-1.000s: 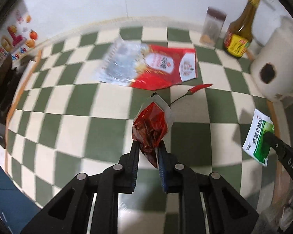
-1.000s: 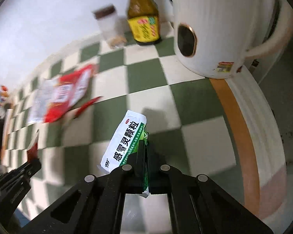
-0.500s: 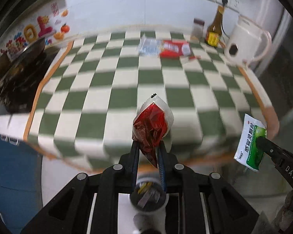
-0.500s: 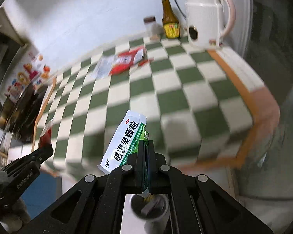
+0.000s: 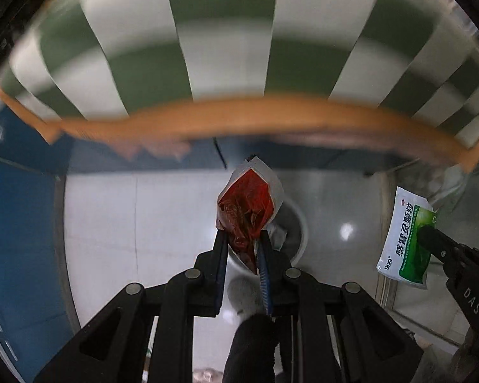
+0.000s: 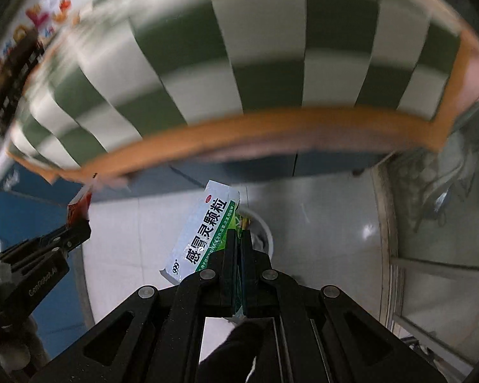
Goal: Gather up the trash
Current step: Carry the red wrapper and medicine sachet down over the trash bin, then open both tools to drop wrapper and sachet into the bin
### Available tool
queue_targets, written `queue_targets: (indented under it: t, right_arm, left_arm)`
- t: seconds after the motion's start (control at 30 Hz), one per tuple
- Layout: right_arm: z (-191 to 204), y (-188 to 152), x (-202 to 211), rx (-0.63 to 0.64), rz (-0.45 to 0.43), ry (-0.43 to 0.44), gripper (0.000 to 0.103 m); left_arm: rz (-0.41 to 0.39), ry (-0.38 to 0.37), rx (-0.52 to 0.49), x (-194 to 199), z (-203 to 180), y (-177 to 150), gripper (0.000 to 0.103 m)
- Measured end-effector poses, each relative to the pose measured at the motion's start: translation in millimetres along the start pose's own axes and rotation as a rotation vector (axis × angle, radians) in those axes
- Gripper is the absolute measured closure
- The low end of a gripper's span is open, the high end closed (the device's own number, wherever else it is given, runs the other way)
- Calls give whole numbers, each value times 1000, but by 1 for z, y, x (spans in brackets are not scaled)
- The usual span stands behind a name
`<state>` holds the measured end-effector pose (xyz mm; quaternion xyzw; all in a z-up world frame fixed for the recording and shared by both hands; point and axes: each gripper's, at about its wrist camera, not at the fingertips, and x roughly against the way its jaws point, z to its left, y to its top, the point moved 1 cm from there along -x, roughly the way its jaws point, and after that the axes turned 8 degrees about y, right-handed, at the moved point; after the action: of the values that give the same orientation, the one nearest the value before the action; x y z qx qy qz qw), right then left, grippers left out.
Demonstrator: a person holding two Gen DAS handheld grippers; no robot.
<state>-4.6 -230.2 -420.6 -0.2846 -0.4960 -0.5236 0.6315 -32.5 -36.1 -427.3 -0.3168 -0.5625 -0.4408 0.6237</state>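
Note:
My left gripper [image 5: 243, 239] is shut on a torn red sauce packet [image 5: 247, 210] and holds it above a white trash bin [image 5: 298, 233] on the floor. My right gripper [image 6: 239, 236] is shut on a white-and-green medicine sachet [image 6: 204, 236], also above the bin [image 6: 266, 239], whose rim shows behind the sachet. The right gripper with the sachet [image 5: 405, 239] shows at the right of the left wrist view. The left gripper with the red packet [image 6: 79, 206] shows at the left of the right wrist view.
The green-and-white checked tablecloth with its orange border [image 5: 239, 118] hangs over the table's front edge above both grippers. A blue cabinet front [image 5: 16, 223] stands at the left. The floor is pale glossy tile [image 6: 329, 223].
Both grippers have come off the tabletop, back past its front edge and down toward the floor, each still holding its packet. The bin is now under them.

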Motion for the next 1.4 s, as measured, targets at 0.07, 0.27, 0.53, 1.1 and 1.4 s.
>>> queue_targets:
  t: [0.07,0.27,0.53,1.1,1.4]
  right_arm:
    - [-18,-11,-51,0,43,-2,102]
    - [-67,-36,-187,-5,150,-2,102]
    - [-100,-59,-315,-15,265,-7,102]
    - [-96,-69,-346,17,318,-75,10]
    - [-81,-70,-276,63,247,-145,0]
  left_arm:
    - [50,4,-4,-49,-8,-5,88]
    - [158,10,-32,-183,-35,-21,88]
    - [297,-42,5,-296,-58,-44,87]
    - [264,-41,115,-294,-16,-52,0]
    - [192,8,108,-229,-1,-60,0]
